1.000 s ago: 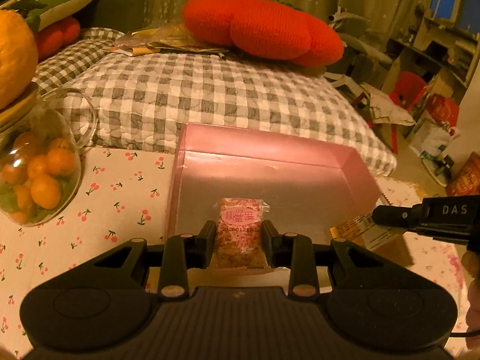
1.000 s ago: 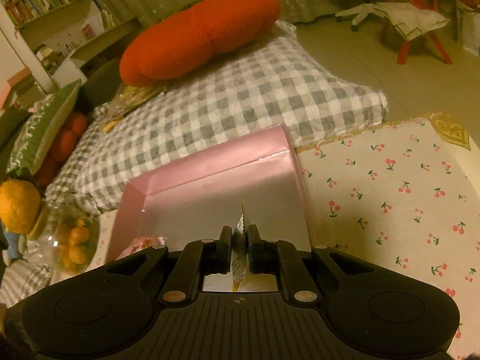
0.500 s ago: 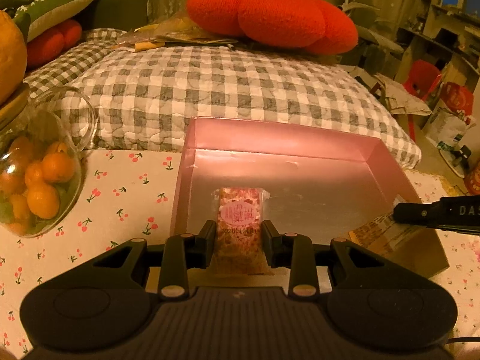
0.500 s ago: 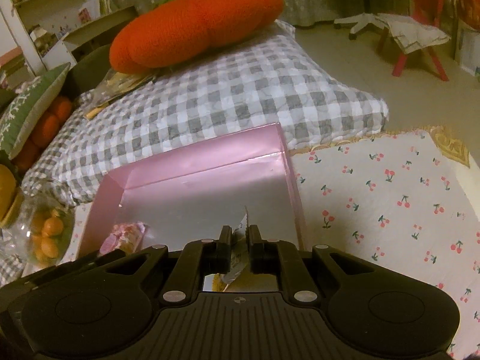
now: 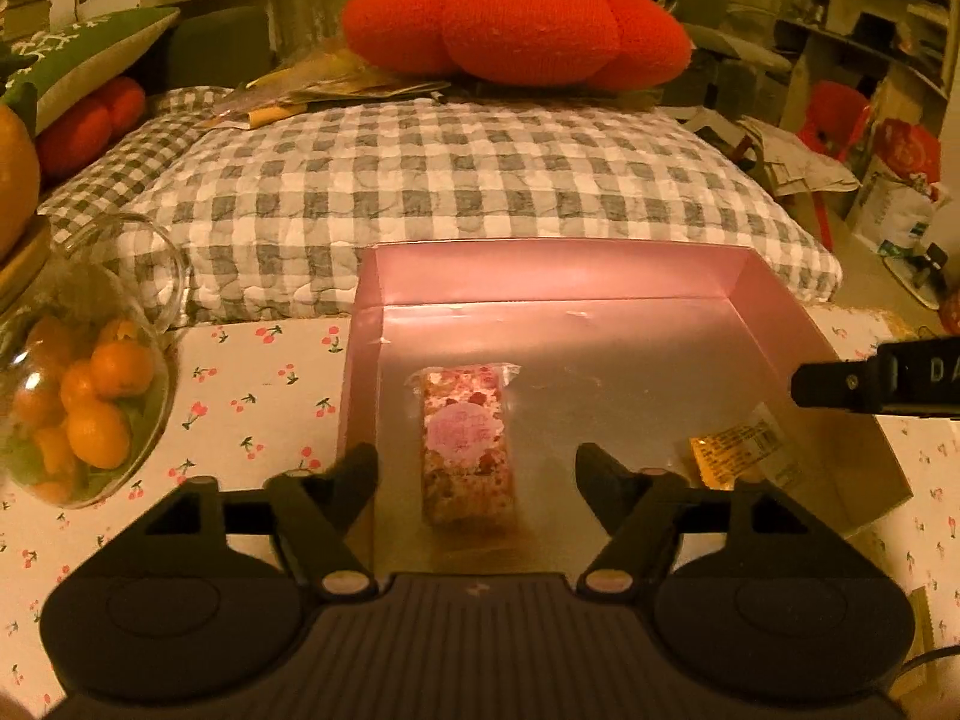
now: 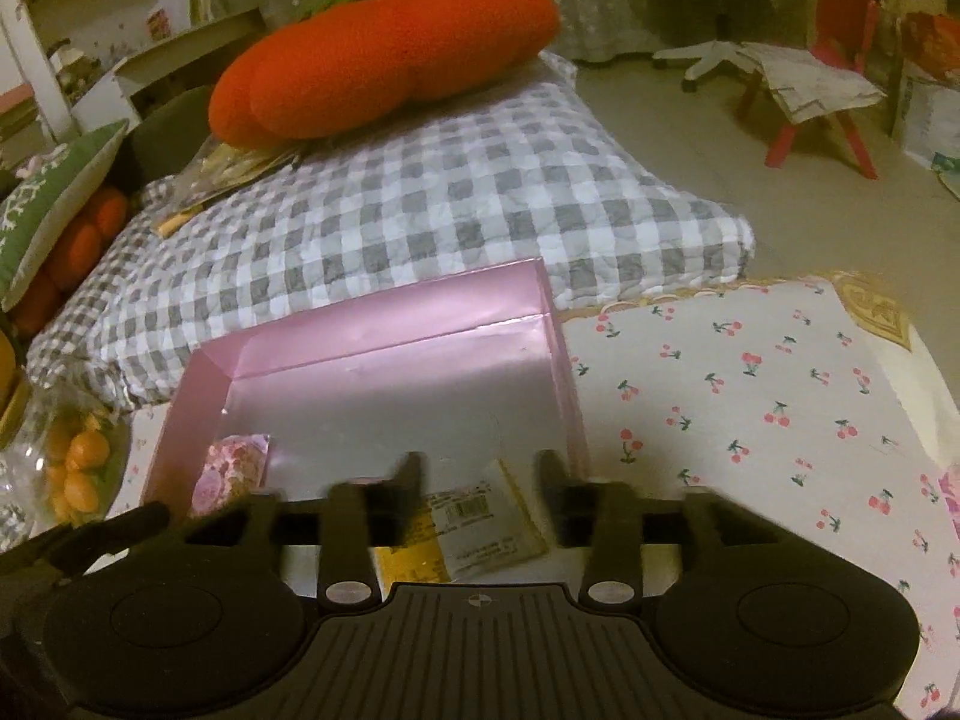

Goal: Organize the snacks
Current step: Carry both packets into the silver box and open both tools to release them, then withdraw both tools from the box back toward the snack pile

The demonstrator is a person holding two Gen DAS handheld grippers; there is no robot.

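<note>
A pink shallow box [image 5: 540, 267] [image 6: 372, 312] sits on the cherry-print tablecloth. A pink-labelled snack bar [image 5: 468, 444] lies flat on the box floor between my open left gripper's [image 5: 477, 471] fingers, free of them. It also shows in the right wrist view [image 6: 231, 471] at the box's left. A yellow snack packet [image 6: 474, 525] lies at the box's near right, below my open right gripper [image 6: 478, 471]. The packet [image 5: 741, 450] and the right gripper's finger [image 5: 840, 387] show in the left wrist view.
A glass jar of small oranges [image 5: 78, 396] stands left of the box. A grey checked cushion [image 5: 456, 180] with a red pumpkin pillow [image 5: 516, 24] lies behind the box. Cherry-print cloth [image 6: 750, 396] spreads to the right. A red chair [image 6: 828, 78] stands on the floor beyond.
Both grippers opened and let go. The pink snack bar and the yellow packet now lie in the box. Both grippers drew back slightly.
</note>
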